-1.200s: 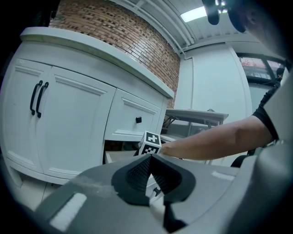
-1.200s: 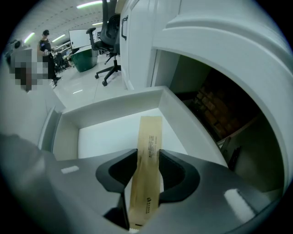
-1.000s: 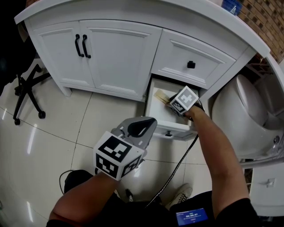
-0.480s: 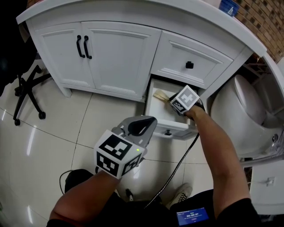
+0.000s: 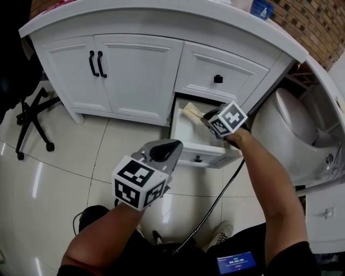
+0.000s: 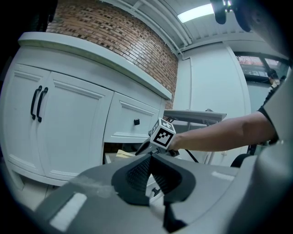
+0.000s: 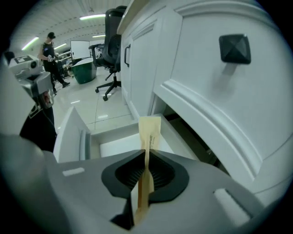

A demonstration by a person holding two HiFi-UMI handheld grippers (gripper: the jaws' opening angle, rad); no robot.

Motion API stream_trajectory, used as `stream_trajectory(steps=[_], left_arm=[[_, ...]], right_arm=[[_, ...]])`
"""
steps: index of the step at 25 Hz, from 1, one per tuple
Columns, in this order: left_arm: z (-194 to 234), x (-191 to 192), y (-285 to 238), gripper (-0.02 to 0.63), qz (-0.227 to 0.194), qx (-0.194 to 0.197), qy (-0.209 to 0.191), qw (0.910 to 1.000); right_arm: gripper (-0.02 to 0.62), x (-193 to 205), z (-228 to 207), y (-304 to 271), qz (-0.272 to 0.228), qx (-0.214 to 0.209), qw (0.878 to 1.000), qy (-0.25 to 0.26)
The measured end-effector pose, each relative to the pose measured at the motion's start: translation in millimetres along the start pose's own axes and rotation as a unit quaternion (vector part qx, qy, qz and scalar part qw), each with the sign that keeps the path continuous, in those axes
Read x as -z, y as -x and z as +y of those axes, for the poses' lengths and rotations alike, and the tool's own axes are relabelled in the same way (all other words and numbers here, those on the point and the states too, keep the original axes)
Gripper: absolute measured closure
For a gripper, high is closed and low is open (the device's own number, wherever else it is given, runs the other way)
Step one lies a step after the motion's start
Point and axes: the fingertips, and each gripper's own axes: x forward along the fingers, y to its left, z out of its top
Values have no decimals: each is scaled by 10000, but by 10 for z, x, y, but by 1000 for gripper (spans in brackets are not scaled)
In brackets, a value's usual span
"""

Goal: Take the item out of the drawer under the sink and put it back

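While the drawer [image 5: 188,153] gapes open, right gripper [image 7: 147,159] has just been closing, now pinching the packet [image 7: 149,129] above it | left gripper [image 6: 150,158]: jaws together, empty.

Legible text: none.

- Marker cube [image 5: 139,183] of left gripper [image 5: 171,145], lower centre of head view: black-and-white square code patterns, no letters or digits.
- Second marker cube [image 5: 229,119], of right gripper [image 5: 205,117], centre right of head view: same kind of pattern.
- Tan packet [image 7: 149,135], centre of right gripper view: faint dark print down its face, too small to read.
- Small blue screen [image 5: 237,263], bottom edge of head view: lines of white characters, unreadable.
- Blue object [image 5: 262,8], upper right corner of head view: white marks, illegible.
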Motion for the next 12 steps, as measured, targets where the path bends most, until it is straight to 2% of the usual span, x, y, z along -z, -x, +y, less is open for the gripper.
stream_trajectory(steps=[7,12], left_arm=[[-35,2,-10,600,-9,-45,-38,10000],[-83,35,-26,600,15,-49,-91,9999]], right_arm=[[565,-145,79,479,-614,121,9980,-31],[565,-318,220,964,-1260,223,9917,-107]])
